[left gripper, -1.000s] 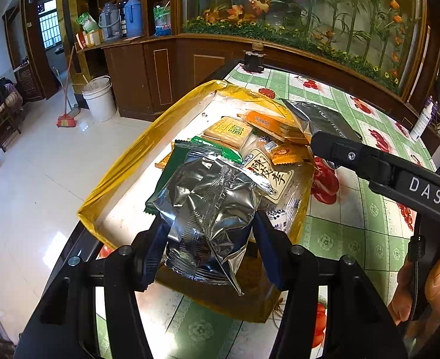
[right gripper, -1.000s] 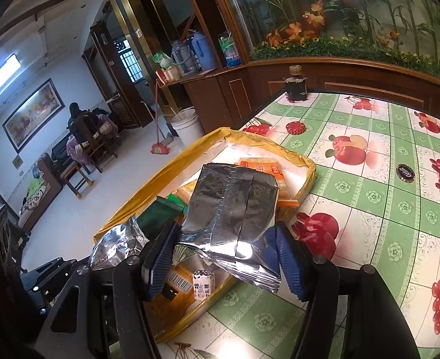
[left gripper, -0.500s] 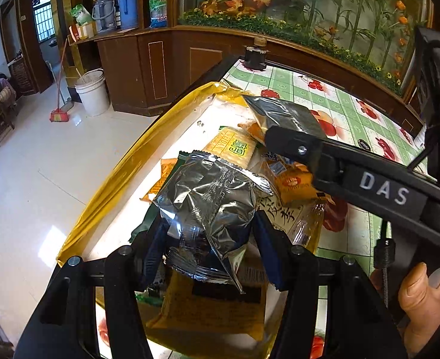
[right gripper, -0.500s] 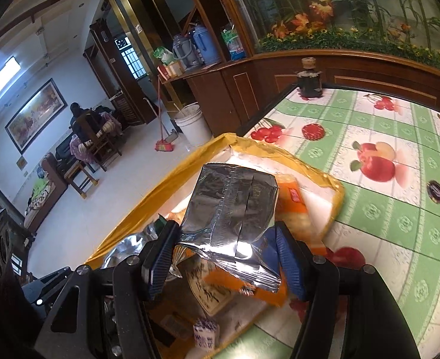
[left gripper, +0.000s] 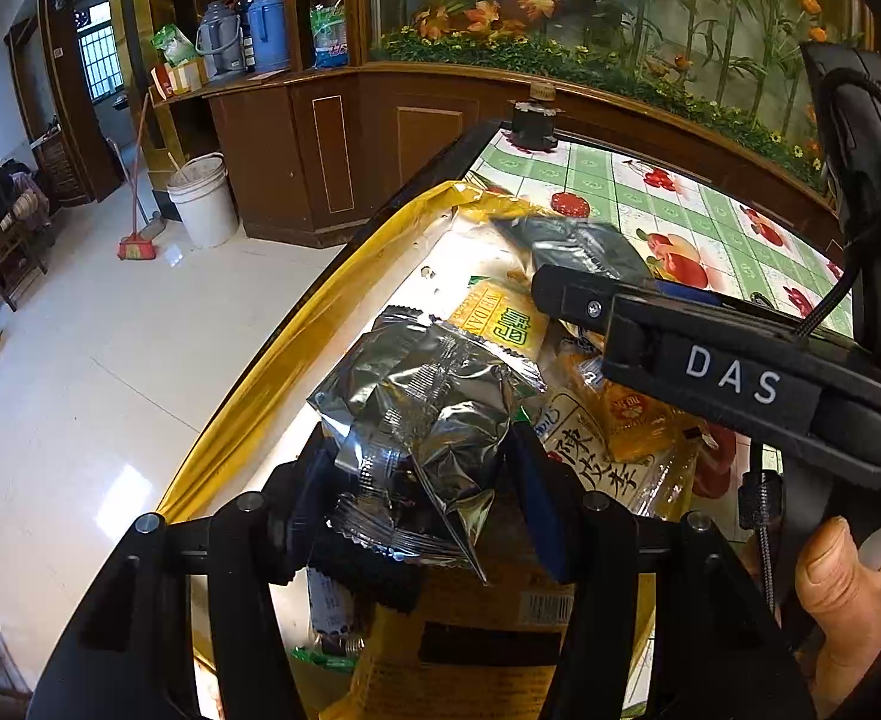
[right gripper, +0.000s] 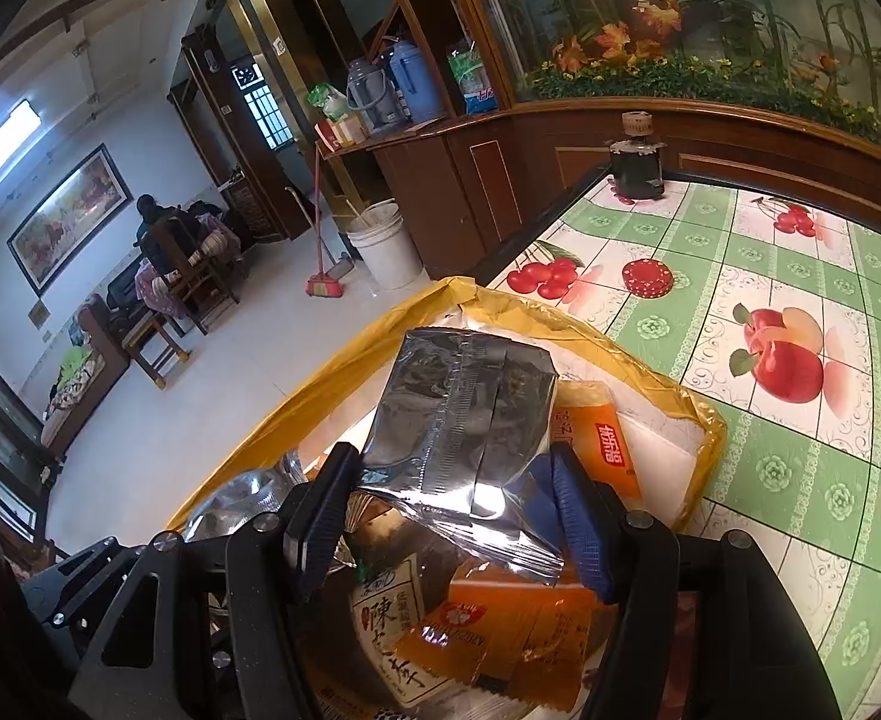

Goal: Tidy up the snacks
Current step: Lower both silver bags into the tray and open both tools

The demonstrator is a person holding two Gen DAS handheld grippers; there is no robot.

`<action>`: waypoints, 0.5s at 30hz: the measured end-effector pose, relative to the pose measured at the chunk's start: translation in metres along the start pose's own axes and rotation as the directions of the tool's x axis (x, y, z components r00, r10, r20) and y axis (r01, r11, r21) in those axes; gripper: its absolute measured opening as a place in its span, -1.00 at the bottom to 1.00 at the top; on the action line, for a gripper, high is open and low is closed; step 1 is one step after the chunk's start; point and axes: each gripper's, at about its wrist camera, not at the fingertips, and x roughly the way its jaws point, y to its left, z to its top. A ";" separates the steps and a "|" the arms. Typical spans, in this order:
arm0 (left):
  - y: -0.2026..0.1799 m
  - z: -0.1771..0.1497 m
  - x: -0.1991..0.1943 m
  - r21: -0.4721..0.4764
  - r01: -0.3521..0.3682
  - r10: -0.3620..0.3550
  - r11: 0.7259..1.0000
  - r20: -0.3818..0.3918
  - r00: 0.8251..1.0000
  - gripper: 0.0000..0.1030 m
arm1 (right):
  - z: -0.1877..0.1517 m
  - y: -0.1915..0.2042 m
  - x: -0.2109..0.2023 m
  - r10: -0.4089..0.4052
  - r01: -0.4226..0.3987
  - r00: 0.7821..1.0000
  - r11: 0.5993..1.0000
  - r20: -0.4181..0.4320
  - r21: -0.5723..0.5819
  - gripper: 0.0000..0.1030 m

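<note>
My left gripper is shut on a crumpled silver foil snack packet and holds it over the yellow box of snacks. My right gripper is shut on a flat silver foil packet above the same yellow box. The right gripper's arm also shows in the left wrist view, with its packet beyond. In the box lie a yellow packet, orange packets and a white packet with Chinese writing.
The box stands at the left edge of a table with a green fruit-print cloth. A dark jar stands at the far table corner. A white bucket and a broom stand on the tiled floor to the left.
Both grippers, each with its silver packet, have moved forward from the box's near end to over its middle. The right gripper has come closer to the left one.
</note>
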 end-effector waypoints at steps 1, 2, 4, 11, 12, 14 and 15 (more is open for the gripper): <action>0.001 -0.001 -0.002 -0.003 0.009 -0.009 1.000 0.008 1.000 0.09 | 0.000 0.000 0.001 -0.005 0.005 1.000 1.000 0.003 -0.004 0.26; 0.002 -0.002 -0.004 -0.005 0.018 -0.018 1.000 0.018 1.000 0.09 | 0.001 -0.001 0.002 -0.008 0.008 1.000 1.000 0.003 -0.005 0.26; 0.004 -0.005 -0.009 -0.008 0.018 -0.018 1.000 0.034 0.999 0.09 | 0.001 -0.001 0.001 0.002 -0.002 1.000 1.000 0.010 0.001 0.26; -0.003 -0.017 -0.015 0.025 0.014 -0.015 1.000 0.057 0.998 0.09 | 0.000 0.011 0.001 0.008 -0.007 1.000 0.998 0.017 -0.061 0.12; -0.003 -0.018 -0.015 0.027 0.012 -0.014 1.000 0.060 0.998 0.09 | 0.000 0.011 0.003 0.007 -0.007 1.000 0.998 0.012 -0.061 0.12; -0.002 -0.017 -0.016 0.027 0.016 -0.017 1.000 0.062 0.998 0.09 | -0.001 0.009 0.004 0.011 -0.011 1.000 0.999 0.010 -0.050 0.11; -0.001 -0.017 -0.016 0.025 0.017 -0.019 1.000 0.062 0.998 0.09 | -0.001 0.009 0.004 0.012 -0.012 1.000 0.999 0.011 -0.048 0.11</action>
